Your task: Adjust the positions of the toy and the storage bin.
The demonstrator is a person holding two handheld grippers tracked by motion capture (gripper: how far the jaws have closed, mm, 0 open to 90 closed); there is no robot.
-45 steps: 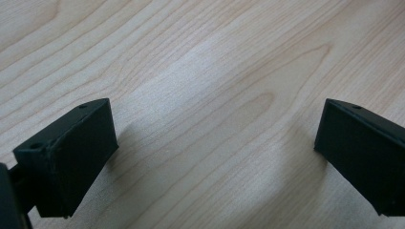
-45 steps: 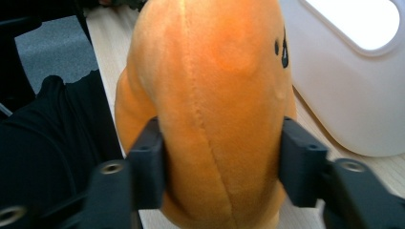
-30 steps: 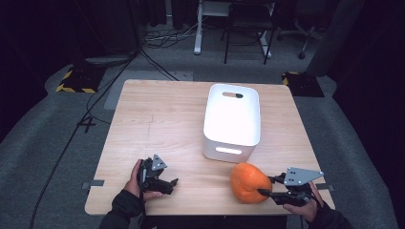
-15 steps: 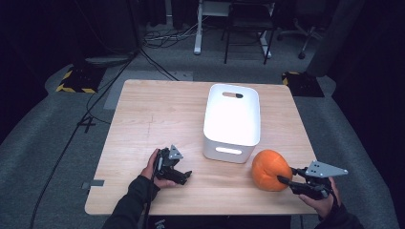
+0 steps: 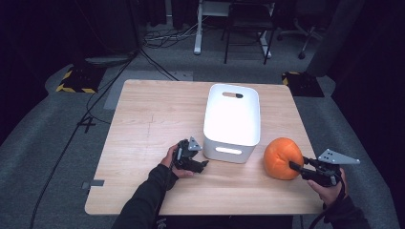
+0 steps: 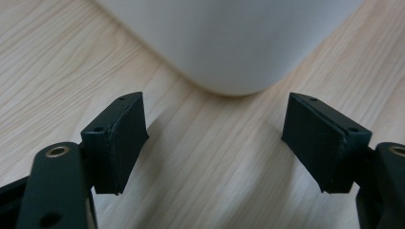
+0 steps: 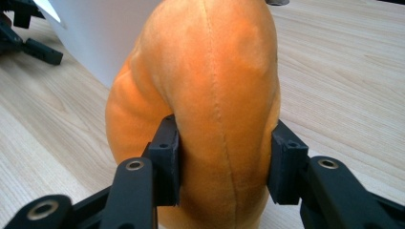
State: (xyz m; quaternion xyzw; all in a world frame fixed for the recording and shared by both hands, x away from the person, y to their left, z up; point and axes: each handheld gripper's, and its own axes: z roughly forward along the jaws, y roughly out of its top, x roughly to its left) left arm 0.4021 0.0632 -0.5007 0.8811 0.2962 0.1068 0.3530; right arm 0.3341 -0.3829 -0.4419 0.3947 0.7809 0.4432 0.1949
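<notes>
Dark floor surrounded the pale wooden table (image 5: 143,124) I worked at. My right gripper (image 5: 293,167) clenched the orange plush pumpkin (image 5: 282,157), which sat just right of the white plastic bin (image 5: 232,114). My left gripper (image 5: 204,164) pointed at the bin's near corner; its jaws, just closing, stood apart around nothing.

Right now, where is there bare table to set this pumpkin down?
Bare: the table's left half, from its edge to the white bin, beyond the left gripper; also the near strip between that gripper and the pumpkin. Crowded: near right, where the pumpkin in the right gripper sits close to the bin.
</notes>
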